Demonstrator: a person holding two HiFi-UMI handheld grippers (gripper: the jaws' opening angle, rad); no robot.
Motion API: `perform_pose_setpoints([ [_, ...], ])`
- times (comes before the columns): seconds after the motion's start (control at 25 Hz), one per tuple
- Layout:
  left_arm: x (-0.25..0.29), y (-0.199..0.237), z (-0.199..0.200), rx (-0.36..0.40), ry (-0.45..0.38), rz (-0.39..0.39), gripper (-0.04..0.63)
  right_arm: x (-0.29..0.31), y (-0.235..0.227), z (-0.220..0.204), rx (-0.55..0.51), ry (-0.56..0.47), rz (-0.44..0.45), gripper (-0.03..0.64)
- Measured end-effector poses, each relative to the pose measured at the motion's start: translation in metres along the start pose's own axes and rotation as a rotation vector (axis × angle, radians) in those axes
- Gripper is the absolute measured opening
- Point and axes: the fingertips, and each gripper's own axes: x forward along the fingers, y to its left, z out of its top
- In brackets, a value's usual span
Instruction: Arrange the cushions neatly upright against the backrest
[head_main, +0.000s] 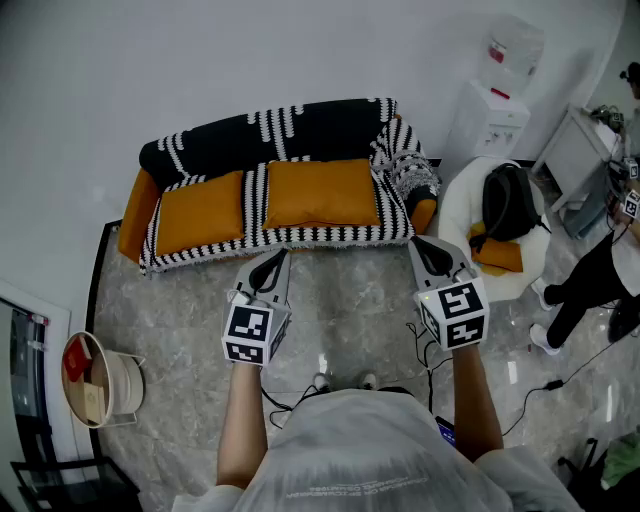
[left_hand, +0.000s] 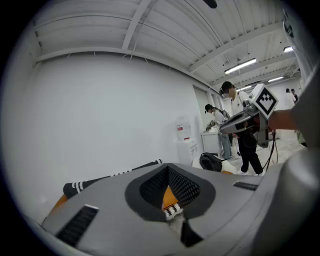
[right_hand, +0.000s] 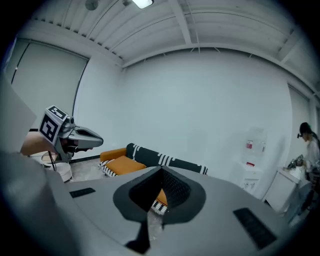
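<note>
Head view: cushions (head_main: 312, 192) lie beyond left tongs (head_main: 276, 259) and right tongs (head_main: 420, 245)

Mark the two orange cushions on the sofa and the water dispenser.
Left orange cushion (head_main: 200, 212), head view, centre of its top face.
Right orange cushion (head_main: 320, 193), head view, centre of its top face.
Water dispenser (head_main: 485, 125), head view, white front of its body.

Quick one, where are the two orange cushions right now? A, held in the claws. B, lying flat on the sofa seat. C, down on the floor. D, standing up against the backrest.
B: the left cushion and right cushion lie flat on the seat of the sofa, while the left claw and right claw are shut and empty in front of it.
</note>
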Motion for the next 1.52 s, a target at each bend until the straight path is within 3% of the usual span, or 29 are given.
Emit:
perform_pose_setpoints([
  [0.24, 0.004, -0.023, 0.009, 0.010, -0.010, 0.030, 0.003, -0.005, -0.020, -0.021, 0.081, 0.005, 0.049, -0.005],
  [0.52, -0.005, -0.034, -0.019, -0.029, 0.052, 0.064, 0.003, 0.000, -0.024, -0.035, 0.204, -0.024, 0.128, -0.005],
  [0.76, 0.012, -0.030, -0.026, -0.039, 0.059, 0.062, 0.003, 0.014, -0.028, -0.044, 0.185, -0.010, 0.148, -0.005],
  [1.08, 0.067, 0.019, -0.049, -0.069, 0.083, 0.068, 0.003, 0.084, -0.042, -0.048, 0.258, 0.044, 0.150, -0.005],
  [1.52, 0.169, 0.153, -0.062, -0.084, 0.107, 0.038, 0.003, 0.227, -0.041, -0.005, 0.216, 0.083, 0.172, -0.005],
])
